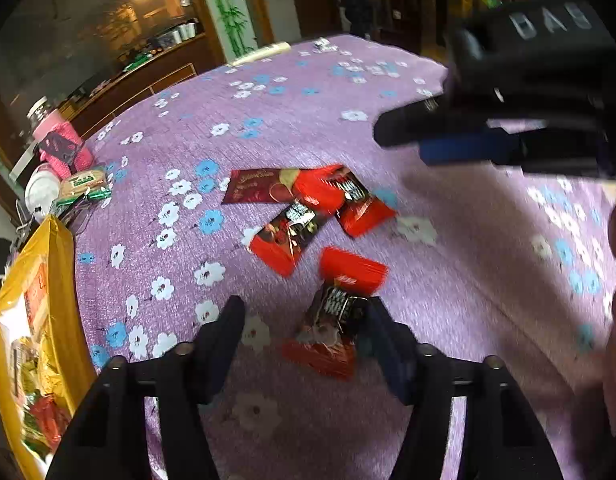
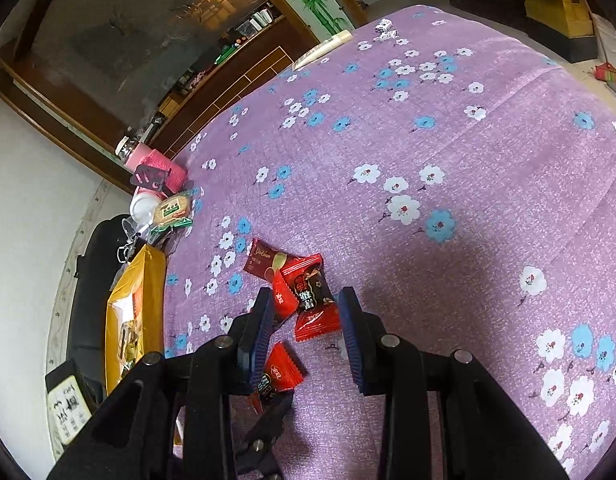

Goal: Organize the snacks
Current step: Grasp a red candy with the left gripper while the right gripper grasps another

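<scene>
Left claw [image 1: 304,316]: apart, red candy [image 1: 331,320] lies between its fingers, by the right one
Right claw [image 2: 306,320]: apart, another red candy [image 2: 313,300] between its fingers

Both views ride on hand-held grippers and look forward and steeply down along their own fingers at a purple flowered tablecloth [image 1: 308,128], from close above it. The left wrist view sits nearest a red candy [image 1: 331,316] at its fingertips and catches the right gripper [image 1: 403,136] entering from its upper right. The right wrist view faces much the same way. Both share the cluster of red wrappers [image 2: 304,292], the yellow bag [image 2: 136,304] at the left edge and the wooden cabinet [image 2: 228,80] beyond.
</scene>
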{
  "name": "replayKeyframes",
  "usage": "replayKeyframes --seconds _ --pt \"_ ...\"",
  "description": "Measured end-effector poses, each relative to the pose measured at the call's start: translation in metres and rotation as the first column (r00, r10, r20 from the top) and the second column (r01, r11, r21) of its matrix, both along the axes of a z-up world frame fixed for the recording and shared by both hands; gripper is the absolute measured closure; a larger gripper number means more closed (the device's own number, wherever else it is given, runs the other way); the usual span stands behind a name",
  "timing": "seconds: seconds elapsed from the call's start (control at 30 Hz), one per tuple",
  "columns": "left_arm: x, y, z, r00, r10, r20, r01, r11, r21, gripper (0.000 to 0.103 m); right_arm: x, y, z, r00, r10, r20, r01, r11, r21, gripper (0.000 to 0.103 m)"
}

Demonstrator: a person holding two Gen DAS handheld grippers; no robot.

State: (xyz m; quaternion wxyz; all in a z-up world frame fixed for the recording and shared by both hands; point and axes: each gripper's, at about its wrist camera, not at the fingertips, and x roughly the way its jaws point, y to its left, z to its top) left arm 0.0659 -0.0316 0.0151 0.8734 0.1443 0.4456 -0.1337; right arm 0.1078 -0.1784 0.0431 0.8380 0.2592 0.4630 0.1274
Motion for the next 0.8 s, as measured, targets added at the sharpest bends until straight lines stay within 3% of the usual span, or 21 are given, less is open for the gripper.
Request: replayKeyframes --seconds 0.03,0.1,0.23,0.43,0.67,0.8 --pt "0.002 0.002 0.001 1.0 0.002 -0.012 -0.003 0.999 -0.035 0.053 0.0 0.0 0.0 1.0 0.001 -0.001 -0.001 1.0 0.0 0.071" --pt "0.005 0.005 -0.001 1.0 0.021 -0.011 -0.021 0.998 -0.059 0.075 0.001 0.002 -0.001 1.0 0.005 0.0 -0.005 1.0 -0.006 0.071" --pt "0.005 0.017 -0.001 0.998 0.061 0.003 -0.06 0.992 -0.11 0.076 0.003 0.009 -0.004 1.0 0.019 0.003 -0.019 0.999 -0.04 0.071" --pt "0.011 0.037 0.0 0.995 0.096 -0.012 -0.096 0.984 -0.148 0.077 0.011 0.025 -0.015 0.999 0.044 -0.01 -0.045 0.985 -0.166 0.071" --pt "0.014 0.05 0.002 0.99 0.135 -0.034 -0.139 0.976 -0.17 0.077 0.014 0.056 -0.023 0.992 0.124 0.009 -0.114 0.936 -0.333 0.071" --pt "0.015 0.054 0.001 0.988 0.149 -0.047 -0.155 0.971 -0.183 0.077 0.014 0.076 -0.026 0.987 0.158 0.043 -0.12 0.879 -0.462 0.071"
